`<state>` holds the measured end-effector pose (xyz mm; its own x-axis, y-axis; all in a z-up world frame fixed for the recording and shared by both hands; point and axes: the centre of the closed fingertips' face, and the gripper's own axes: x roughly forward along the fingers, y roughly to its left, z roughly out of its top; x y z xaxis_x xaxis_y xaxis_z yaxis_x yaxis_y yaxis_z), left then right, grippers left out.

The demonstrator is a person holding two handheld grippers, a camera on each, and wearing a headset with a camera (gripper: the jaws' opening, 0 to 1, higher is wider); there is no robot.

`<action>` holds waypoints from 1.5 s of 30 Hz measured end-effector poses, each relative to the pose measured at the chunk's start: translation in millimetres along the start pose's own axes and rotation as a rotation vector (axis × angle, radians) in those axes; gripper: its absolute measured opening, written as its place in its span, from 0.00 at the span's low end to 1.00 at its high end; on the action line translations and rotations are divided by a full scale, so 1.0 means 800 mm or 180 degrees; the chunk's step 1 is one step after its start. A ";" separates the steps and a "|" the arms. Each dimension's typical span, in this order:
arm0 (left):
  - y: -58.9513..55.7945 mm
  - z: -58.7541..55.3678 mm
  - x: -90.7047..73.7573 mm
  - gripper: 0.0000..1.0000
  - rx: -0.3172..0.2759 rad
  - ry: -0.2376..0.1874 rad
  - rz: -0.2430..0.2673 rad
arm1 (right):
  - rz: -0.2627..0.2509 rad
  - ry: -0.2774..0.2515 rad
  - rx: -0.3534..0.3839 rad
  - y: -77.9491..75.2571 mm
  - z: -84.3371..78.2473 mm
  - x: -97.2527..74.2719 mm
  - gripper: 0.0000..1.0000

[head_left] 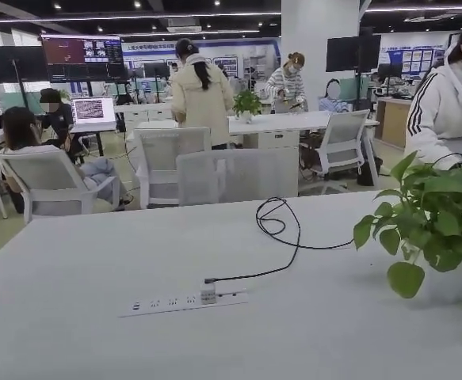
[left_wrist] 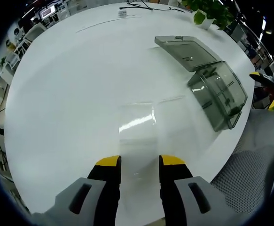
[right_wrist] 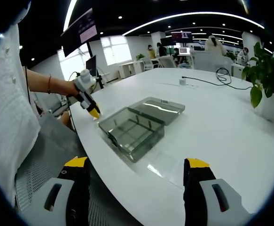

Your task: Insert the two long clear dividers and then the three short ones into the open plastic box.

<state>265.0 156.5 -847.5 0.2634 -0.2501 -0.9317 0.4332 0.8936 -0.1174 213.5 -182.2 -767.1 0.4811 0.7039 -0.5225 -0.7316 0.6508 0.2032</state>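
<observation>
**A:** What does the head view give you?

**B:** Bare bench [head_left: 72,277], a power strip [head_left: 185,302], its cable [head_left: 290,245] and a plant [head_left: 433,218]. Nothing of the job is in it, so I go by the claw cameras.

**A:** Left gripper view, then?

**B:** My left claw [left_wrist: 139,162] is parted to a middling gap with nothing in it. The dividers [left_wrist: 141,122] lie flat just ahead of its tips. They are too clear for me to count or to sort long from short. The box [left_wrist: 219,94] sits farther ahead and to the right, with its lid [left_wrist: 186,52] thrown back. As far as I can tell, no divider stands in it. The right claw [left_wrist: 263,77] is at the far right, beyond the box.

**A:** And the right gripper view?

**B:** Here my right claw is spread wide and empty. The box is just ahead of it and a little left. The dividers lie flat close in front, nearer the right jaw.

**A:** So which step are we on?

**B:** The very first, I'd judge: picking up a long divider. The next move calls for getting a jaw under a thin flat edge. After that I stand the sheet upright and line it up lengthwise over the box.
</observation>
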 end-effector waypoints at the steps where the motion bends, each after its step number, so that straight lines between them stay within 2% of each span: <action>1: -0.001 0.000 0.000 0.30 -0.0027 -0.0017 -0.0020 | 0.0003 0.0003 -0.0008 0.001 0.001 0.000 0.82; 3: -0.002 -0.001 -0.003 0.30 -0.0021 -0.0047 -0.0019 | 0.0014 0.0016 -0.0015 0.002 0.001 0.001 0.82; 6: -0.006 0.004 -0.010 0.30 -0.0163 -0.0188 -0.0108 | 0.0032 0.0012 -0.0032 0.005 0.007 0.002 0.81; 11: -0.014 0.012 -0.023 0.30 -0.0262 -0.0360 -0.0183 | 0.0078 0.0011 -0.0022 0.009 0.017 0.005 0.77; 15: -0.026 0.029 -0.038 0.30 -0.0392 -0.0638 -0.0319 | 0.0107 -0.0016 -0.0022 0.016 0.036 0.007 0.74; 18: -0.037 0.040 -0.052 0.30 -0.0448 -0.0798 -0.0409 | 0.0139 -0.0060 -0.0042 0.021 0.053 0.009 0.69; 20: -0.049 0.054 -0.063 0.30 -0.0515 -0.0980 -0.0517 | 0.0196 -0.0106 -0.0028 0.027 0.068 0.012 0.66; 22: -0.057 0.062 -0.073 0.30 -0.0538 -0.1067 -0.0571 | 0.0207 -0.0166 -0.0033 0.032 0.083 0.016 0.63; 23: -0.064 0.070 -0.078 0.30 -0.0553 -0.1155 -0.0626 | 0.0220 -0.0196 -0.0011 0.035 0.093 0.018 0.63; 26: -0.082 0.083 -0.089 0.30 -0.0558 -0.1284 -0.0748 | 0.0278 -0.0281 0.0034 0.046 0.115 0.025 0.60; 27: -0.091 0.087 -0.093 0.30 -0.0555 -0.1321 -0.0791 | 0.0317 -0.0244 0.0100 0.050 0.119 0.027 0.56; 29: -0.101 0.097 -0.100 0.30 -0.0558 -0.1435 -0.0882 | 0.0319 -0.0284 0.0067 0.054 0.130 0.031 0.52; 32: -0.123 0.113 -0.112 0.30 -0.0579 -0.1601 -0.1042 | 0.0372 -0.0306 0.0245 0.063 0.148 0.038 0.49; 36: -0.146 0.122 -0.120 0.30 -0.0495 -0.1689 -0.1148 | 0.0367 -0.0424 0.0329 0.069 0.171 0.047 0.43; 38: -0.159 0.129 -0.126 0.30 -0.0510 -0.1757 -0.1231 | 0.0307 -0.0445 0.0345 0.071 0.180 0.054 0.39; 40: -0.167 0.134 -0.131 0.30 -0.0518 -0.1828 -0.1300 | 0.0318 -0.0472 0.0375 0.075 0.186 0.059 0.35; 43: -0.184 0.138 -0.136 0.30 -0.0406 -0.1858 -0.1348 | 0.0360 -0.0549 0.0545 0.085 0.198 0.068 0.32; 45: -0.192 0.141 -0.138 0.30 -0.0379 -0.1870 -0.1378 | 0.0366 -0.0545 0.0556 0.091 0.200 0.073 0.30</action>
<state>266.5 4.9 -688.1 0.5226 -0.7180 -0.4598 0.5154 0.6956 -0.5004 265.6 -48.4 -649.9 0.4851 0.8043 -0.3431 -0.6990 0.5925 0.4006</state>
